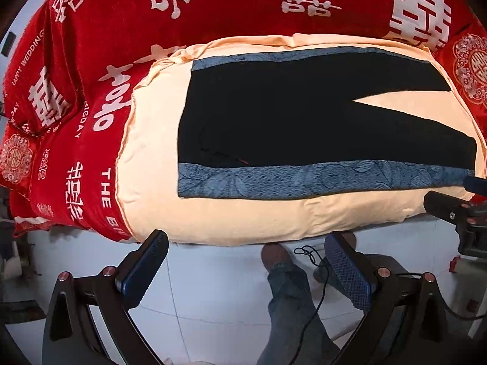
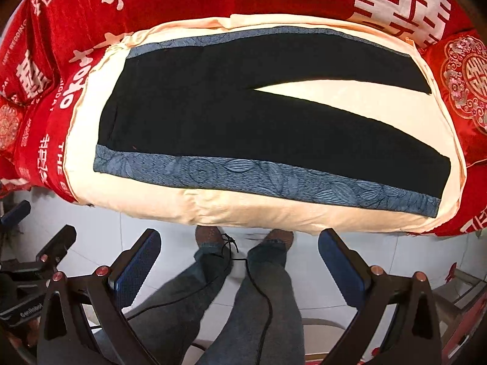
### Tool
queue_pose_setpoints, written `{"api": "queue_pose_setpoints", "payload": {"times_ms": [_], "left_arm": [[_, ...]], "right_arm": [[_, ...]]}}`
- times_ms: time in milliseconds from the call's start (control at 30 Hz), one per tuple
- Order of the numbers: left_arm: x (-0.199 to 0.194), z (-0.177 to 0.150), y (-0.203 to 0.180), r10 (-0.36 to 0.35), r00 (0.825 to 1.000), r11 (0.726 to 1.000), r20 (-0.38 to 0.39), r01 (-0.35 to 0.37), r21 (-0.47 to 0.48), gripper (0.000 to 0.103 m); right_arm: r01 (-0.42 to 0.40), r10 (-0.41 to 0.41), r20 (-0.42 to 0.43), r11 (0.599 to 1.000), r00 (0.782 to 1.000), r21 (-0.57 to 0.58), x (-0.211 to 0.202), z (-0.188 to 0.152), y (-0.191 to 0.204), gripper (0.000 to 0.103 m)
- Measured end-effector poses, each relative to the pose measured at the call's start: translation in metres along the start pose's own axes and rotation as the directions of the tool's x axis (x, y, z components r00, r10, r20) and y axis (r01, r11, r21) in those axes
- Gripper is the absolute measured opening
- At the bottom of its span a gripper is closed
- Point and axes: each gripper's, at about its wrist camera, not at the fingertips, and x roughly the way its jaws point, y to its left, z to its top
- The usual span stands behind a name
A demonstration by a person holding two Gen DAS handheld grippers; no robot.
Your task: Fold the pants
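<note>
1. While both tools hover over the floor, the left gripper (image 1: 246, 269) and right gripper (image 2: 240, 263) stand spread apart, empty.
2. The pants (image 2: 243, 115) lie flat on the cream cloth (image 2: 243, 213), legs splayed rightward.
3. Soft, light, floppy fabric: probably pinch the near leg's blue stripe (image 2: 258, 179) at waistband and cuff.

We see the pants (image 2: 243, 121) lying flat on a cloth (image 2: 243, 213), which lies on the bed (image 2: 182, 0). Their waist is at the left and the legs run right, spread apart. Near us, before the bed edge, a person's feet (image 2: 213, 237) stand on the floor (image 2: 307, 273), between the fingers of our right gripper (image 2: 240, 261). Our left gripper (image 1: 246, 264) hangs just left of it.
</note>
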Motion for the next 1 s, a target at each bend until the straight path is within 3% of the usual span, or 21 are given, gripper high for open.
{"api": "queue_pose_setpoints", "payload": {"times_ms": [300, 1000], "left_arm": [[0.013, 0.004, 0.019, -0.025, 0.999, 0.999, -0.019, 0.026, 0.032, 0.103], [0.028, 0.037, 0.032, -0.061, 0.998, 0.996, -0.026, 0.063, 0.067, 0.103]], "right_arm": [[0.026, -0.026, -0.009, 0.999, 1.000, 0.034, 0.008, -0.001, 0.021, 0.103], [0.049, -0.048, -0.011, 0.996, 0.999, 0.081, 0.010, 0.024, 0.029, 0.103]]}}
